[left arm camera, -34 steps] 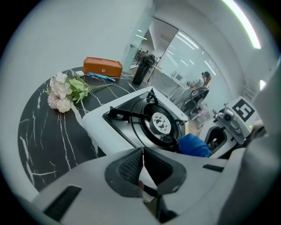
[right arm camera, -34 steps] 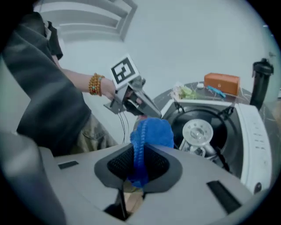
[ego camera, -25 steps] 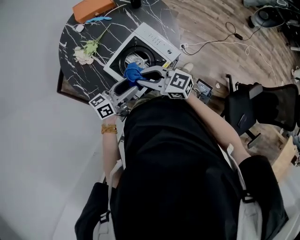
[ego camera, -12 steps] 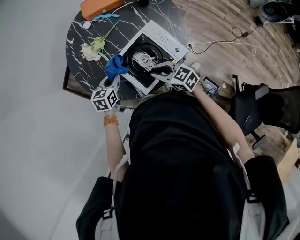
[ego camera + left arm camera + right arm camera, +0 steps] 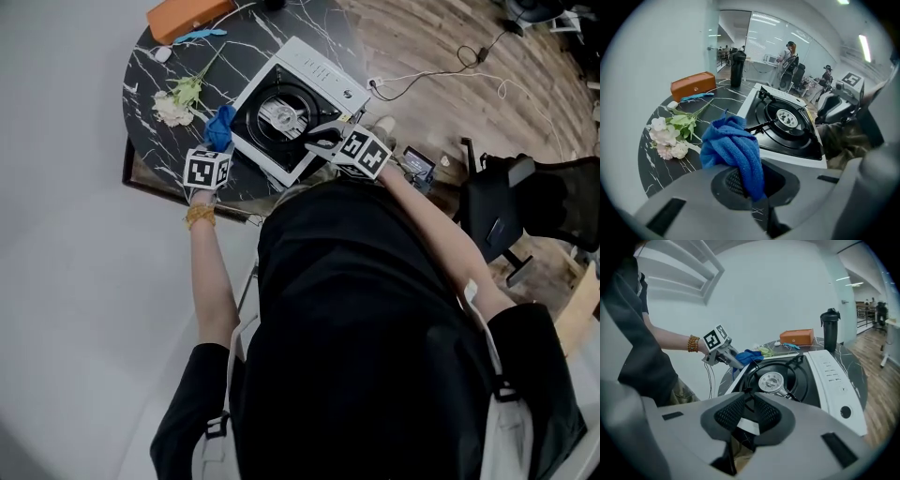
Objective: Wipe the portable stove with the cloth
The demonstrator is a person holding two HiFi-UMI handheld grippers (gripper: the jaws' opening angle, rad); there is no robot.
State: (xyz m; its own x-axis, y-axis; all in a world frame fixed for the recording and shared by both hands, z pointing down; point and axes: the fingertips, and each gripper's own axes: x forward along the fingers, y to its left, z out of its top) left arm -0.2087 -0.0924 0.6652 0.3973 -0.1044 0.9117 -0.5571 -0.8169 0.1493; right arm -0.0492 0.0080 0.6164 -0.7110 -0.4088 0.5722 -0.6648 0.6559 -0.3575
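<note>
One blue cloth [image 5: 733, 145] hangs bunched in my left gripper's [image 5: 756, 185] jaws, which have just closed on it, at the portable stove's [image 5: 281, 111] 9 o'clock above the tabletop [image 5: 150, 80]. My right gripper's [image 5: 749, 401] jaws pinch the stove's white rim at 4 o'clock.

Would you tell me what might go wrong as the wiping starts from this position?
1. The left gripper has just closed on a thin fold of the cloth; it may slip out.
2. The loose bunch could snag on the pan supports of the stove.
3. The flowers lie close beside the cloth; a wide stroke might sweep them aside.
</note>
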